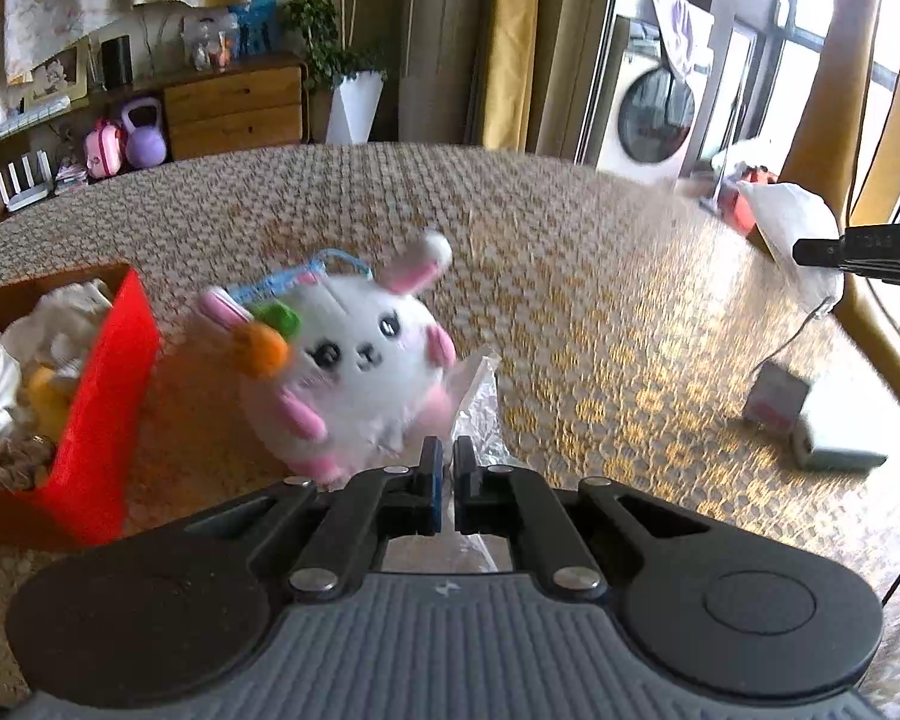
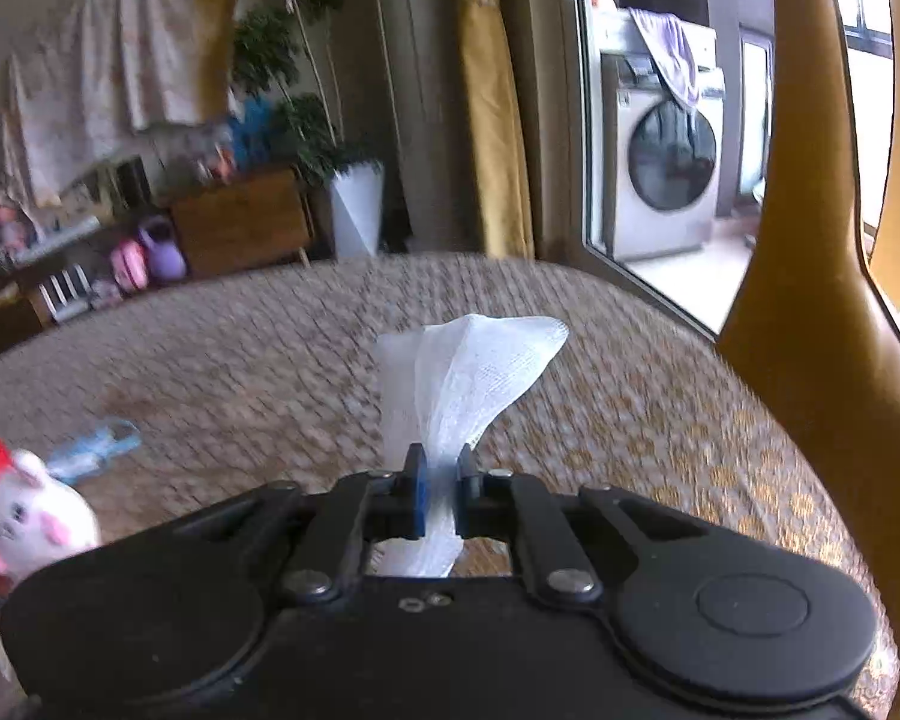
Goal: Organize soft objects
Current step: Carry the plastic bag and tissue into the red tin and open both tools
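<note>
A white plush bunny (image 1: 354,360) with pink ears, an orange carrot and a blue loop is blurred just ahead of my left gripper (image 1: 447,459). That gripper is shut on a crinkled clear plastic wrap (image 1: 477,390) beside the bunny; whether the bunny is inside the wrap I cannot tell. My right gripper (image 2: 441,465) is shut on a white mesh cloth (image 2: 486,366) that fans out above its fingers. In the left wrist view the right gripper (image 1: 804,252) reaches in from the far right with the white cloth (image 1: 792,219). The bunny (image 2: 30,516) shows low on the left in the right wrist view.
A red cardboard box (image 1: 108,372) holding several soft toys stands at the left on the woven tablecloth (image 1: 570,300). A small grey-pink box (image 1: 777,396) and a pale block (image 1: 834,447) lie at the right. A yellow chair back (image 2: 810,360) rises at the right edge.
</note>
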`<action>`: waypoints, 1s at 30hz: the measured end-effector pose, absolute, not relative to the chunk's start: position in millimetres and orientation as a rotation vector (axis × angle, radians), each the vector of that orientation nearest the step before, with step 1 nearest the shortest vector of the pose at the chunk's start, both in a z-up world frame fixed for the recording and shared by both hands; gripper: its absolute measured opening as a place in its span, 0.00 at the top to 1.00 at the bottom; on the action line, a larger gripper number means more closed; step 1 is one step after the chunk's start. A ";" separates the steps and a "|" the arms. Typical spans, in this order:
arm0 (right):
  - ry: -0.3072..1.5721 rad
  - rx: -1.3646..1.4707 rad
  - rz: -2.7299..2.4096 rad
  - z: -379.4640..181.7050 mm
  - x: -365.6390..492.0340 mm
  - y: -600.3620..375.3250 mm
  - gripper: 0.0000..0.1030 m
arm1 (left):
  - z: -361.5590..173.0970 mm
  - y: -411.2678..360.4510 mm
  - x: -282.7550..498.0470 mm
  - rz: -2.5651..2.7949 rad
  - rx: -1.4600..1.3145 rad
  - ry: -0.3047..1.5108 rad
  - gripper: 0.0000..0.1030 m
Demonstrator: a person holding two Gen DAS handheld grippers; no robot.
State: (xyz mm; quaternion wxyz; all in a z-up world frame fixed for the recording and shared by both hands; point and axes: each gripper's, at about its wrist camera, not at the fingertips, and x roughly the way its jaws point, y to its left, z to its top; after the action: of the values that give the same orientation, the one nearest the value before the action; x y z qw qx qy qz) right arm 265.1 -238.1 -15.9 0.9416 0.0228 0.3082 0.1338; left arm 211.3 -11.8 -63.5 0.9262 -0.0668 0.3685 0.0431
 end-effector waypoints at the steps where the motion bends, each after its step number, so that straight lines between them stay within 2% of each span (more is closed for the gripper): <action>1: 0.615 0.053 0.282 -7.4 260.9 -238.4 0.93 | -58.4 -9.1 209.5 0.086 -0.142 0.747 0.97; 14: 0.583 0.070 0.510 60.5 210.8 -185.7 0.93 | 3.2 39.7 175.2 0.072 -0.184 0.673 0.97; 30: 0.638 -0.031 0.781 79.1 170.7 -40.2 0.93 | 38.2 147.4 138.5 0.199 -0.195 0.600 0.97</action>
State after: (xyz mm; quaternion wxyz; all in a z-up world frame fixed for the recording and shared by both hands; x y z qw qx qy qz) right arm 170.7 -40.2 79.1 0.8754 -0.0151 0.3057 0.3741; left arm 138.5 147.4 38.2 0.9458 -0.0956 0.2946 0.0976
